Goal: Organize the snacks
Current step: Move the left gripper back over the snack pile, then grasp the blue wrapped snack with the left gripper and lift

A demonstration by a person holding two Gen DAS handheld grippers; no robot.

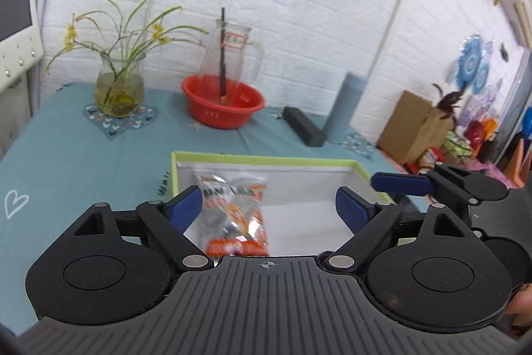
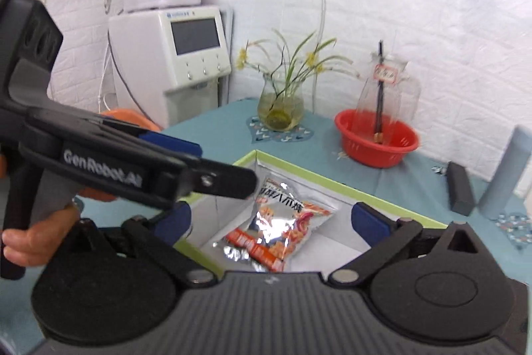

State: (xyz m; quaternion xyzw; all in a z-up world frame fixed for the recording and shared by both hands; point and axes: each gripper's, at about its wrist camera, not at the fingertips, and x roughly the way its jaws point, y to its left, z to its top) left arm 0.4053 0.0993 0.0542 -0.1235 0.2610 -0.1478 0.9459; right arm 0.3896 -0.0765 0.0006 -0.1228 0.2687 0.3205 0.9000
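A silver and orange snack packet (image 1: 234, 215) lies inside a shallow white box with a green rim (image 1: 266, 159) on the teal tablecloth. It also shows in the right wrist view (image 2: 279, 228), in the same box (image 2: 332, 180). My left gripper (image 1: 267, 210) is open and empty above the box, with its left pad next to the packet. My right gripper (image 2: 271, 222) is open and empty over the box, with the packet lying between and below its fingers. The left gripper's body (image 2: 99, 162) crosses the right wrist view at the left.
At the back of the table stand a glass vase with a plant (image 1: 119, 88), a red basin (image 1: 222, 105) holding a glass jug, a black bar (image 1: 304, 125) and a grey-blue cylinder (image 1: 345, 105). White machines (image 2: 173, 55) stand left, and cardboard boxes (image 1: 412, 125) right.
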